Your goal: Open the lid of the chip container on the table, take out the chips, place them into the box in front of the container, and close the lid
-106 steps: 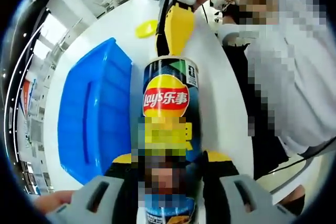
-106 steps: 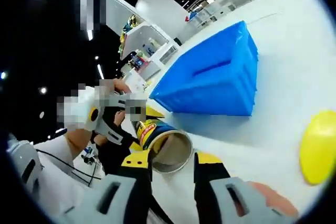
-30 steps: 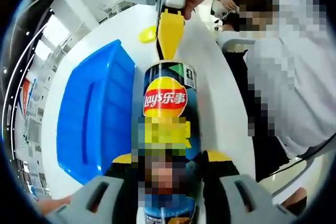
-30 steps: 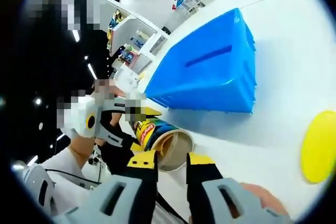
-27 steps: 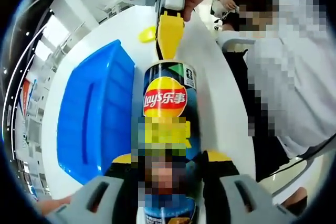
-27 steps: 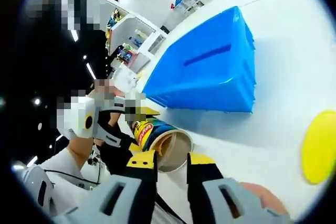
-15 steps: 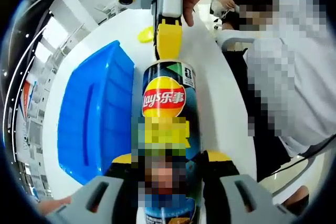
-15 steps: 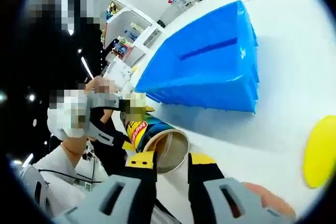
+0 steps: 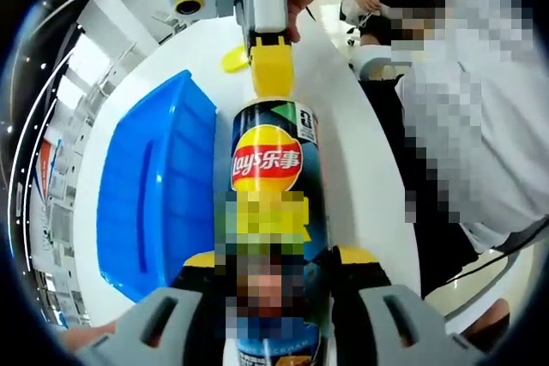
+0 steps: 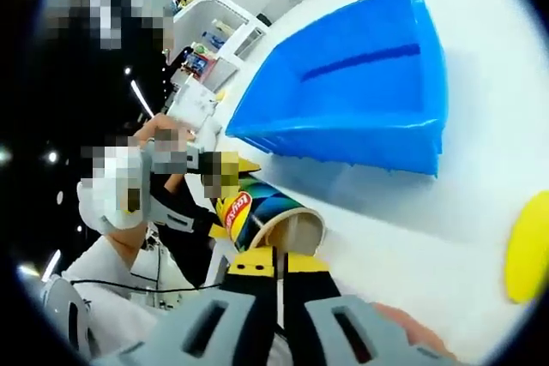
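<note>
Sideways, lidless chip container (image 9: 268,177) pinched by left hand-held gripper (image 9: 273,273), right hand-held gripper (image 10: 274,265) pressed nearly together

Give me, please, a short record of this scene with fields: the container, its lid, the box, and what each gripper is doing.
chip container: tube lying sideways, clamped by the left gripper, mouth open toward the right gripper
lid: yellow lid off, lying on the white table
box: blue box beside the container, nothing visible inside
left gripper: shut on the container's body
right gripper: jaws nearly closed at the open mouth; whether they pinch a chip cannot be told
chips: none visible
</note>
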`<act>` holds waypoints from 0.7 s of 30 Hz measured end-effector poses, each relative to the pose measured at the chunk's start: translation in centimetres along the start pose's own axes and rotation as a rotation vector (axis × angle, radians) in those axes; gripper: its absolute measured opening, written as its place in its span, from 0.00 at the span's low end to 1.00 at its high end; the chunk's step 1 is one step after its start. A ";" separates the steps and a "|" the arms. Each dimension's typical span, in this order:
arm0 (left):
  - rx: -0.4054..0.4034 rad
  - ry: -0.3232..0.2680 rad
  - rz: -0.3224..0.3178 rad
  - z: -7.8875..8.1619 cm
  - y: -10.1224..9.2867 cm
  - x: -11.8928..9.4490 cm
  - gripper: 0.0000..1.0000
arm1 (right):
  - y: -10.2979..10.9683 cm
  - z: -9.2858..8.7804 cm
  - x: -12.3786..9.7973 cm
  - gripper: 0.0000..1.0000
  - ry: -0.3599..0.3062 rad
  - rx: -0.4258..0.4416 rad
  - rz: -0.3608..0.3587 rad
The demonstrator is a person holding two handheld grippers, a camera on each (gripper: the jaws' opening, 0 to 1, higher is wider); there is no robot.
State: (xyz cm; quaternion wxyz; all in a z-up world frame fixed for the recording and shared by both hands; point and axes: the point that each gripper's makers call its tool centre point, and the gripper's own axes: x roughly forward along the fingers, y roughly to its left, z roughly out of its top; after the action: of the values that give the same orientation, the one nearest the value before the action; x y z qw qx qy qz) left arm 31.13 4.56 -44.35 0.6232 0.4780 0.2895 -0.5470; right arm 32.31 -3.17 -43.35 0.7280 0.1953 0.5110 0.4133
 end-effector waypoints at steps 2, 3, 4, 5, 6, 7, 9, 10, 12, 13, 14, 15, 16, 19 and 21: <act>-0.008 -0.014 -0.003 0.0 0.0 0.0 0.47 | -0.1 0.2 -0.1 0.00 -0.002 -0.005 -0.007; -0.007 -0.017 -0.005 0.0 0.0 0.0 0.46 | -0.1 0.2 -0.1 0.00 -0.002 -0.006 -0.009; -0.004 -0.018 -0.005 0.0 0.1 0.0 0.46 | -0.2 0.2 -0.1 0.00 0.002 -0.003 -0.015; -0.002 -0.016 -0.003 0.0 0.0 0.0 0.46 | -0.2 0.2 -0.1 0.00 0.006 0.001 -0.021; 0.009 -0.010 0.002 0.1 -0.1 0.0 0.46 | -0.2 0.2 -0.1 0.00 0.012 -0.007 -0.029; 0.010 -0.006 0.006 0.1 -0.1 0.1 0.46 | -0.2 0.1 -0.1 0.00 0.017 -0.012 -0.039; 0.017 0.009 0.010 0.0 -0.1 0.1 0.45 | -0.3 0.2 -0.3 0.00 0.024 -0.052 -0.085; 0.016 0.019 0.010 0.0 0.0 0.1 0.45 | -0.3 0.3 -0.3 0.00 0.028 -0.076 -0.106; 0.016 0.031 0.008 -0.1 0.0 0.1 0.45 | 0.3 -0.5 -0.3 0.00 0.029 -0.086 -0.117; 0.011 0.031 0.007 -0.2 0.1 0.1 0.45 | 0.3 -0.5 -0.3 0.00 0.029 -0.090 -0.119; 0.010 0.025 0.005 -0.2 0.0 0.0 0.45 | 0.1 -0.5 -0.4 0.00 0.033 -0.081 -0.117; 0.009 0.018 0.004 -0.2 0.0 0.0 0.45 | 0.1 -0.6 -0.4 0.00 0.040 -0.076 -0.113; 0.007 0.002 0.003 -0.1 0.0 0.0 0.45 | -0.1 -0.4 -0.5 0.00 0.048 -0.056 -0.112; 0.006 0.003 0.000 0.1 0.0 0.1 0.45 | -0.1 -0.5 -0.6 0.00 0.057 -0.056 -0.118; 0.012 0.032 -0.005 0.1 -0.3 0.1 0.45 | 0.0 -0.6 -0.7 0.00 0.068 -0.072 -0.127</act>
State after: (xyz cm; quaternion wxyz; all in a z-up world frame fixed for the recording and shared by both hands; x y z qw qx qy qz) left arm 30.90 4.44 -44.52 0.6142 0.4897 0.2973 -0.5427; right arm 31.72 -3.78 -43.20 0.7413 0.1220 0.5317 0.3910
